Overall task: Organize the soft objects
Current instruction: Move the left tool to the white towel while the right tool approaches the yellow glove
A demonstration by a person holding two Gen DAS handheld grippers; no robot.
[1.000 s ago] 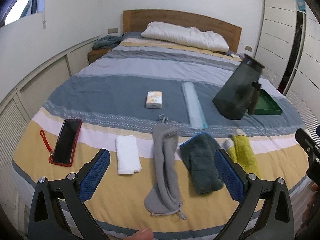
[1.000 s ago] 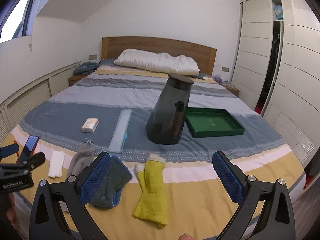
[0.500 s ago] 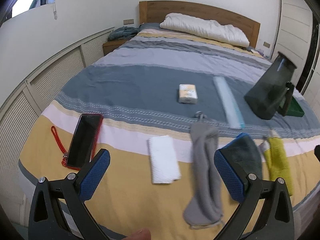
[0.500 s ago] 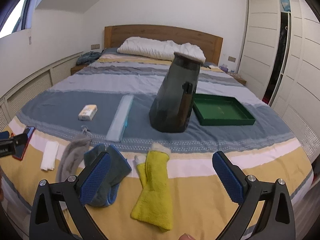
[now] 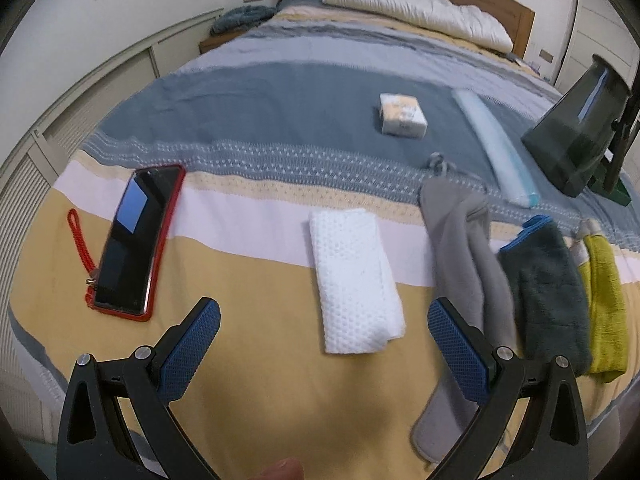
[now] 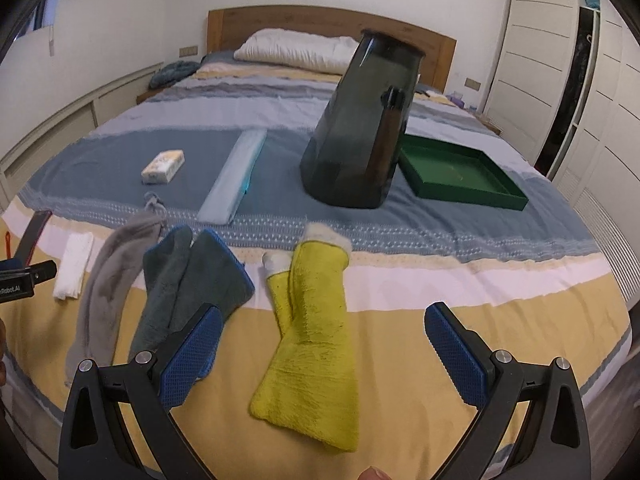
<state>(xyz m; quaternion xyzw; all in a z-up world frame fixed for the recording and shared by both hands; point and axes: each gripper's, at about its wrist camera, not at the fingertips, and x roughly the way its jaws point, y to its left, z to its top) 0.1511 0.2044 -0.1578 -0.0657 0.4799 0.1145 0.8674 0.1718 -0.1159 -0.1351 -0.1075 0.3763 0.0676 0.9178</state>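
Your left gripper (image 5: pixel 323 346) hovered with its jaws wide apart and empty, just above the near end of the white folded cloth (image 5: pixel 354 278). Your right gripper (image 6: pixel 323 346) was also spread open, holding nothing, over the yellow cloth (image 6: pixel 310 340). Between these two cloths lay the grey cloth (image 5: pixel 460 260) and the dark teal cloth (image 6: pixel 188 284), side by side on the bed (image 6: pixel 440 360). Farther away stood the dark container (image 6: pixel 360 132), and just beside it the green tray (image 6: pixel 460 174).

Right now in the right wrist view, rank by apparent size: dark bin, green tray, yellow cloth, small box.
1. dark bin
2. yellow cloth, though nearness inflates it
3. green tray
4. small box
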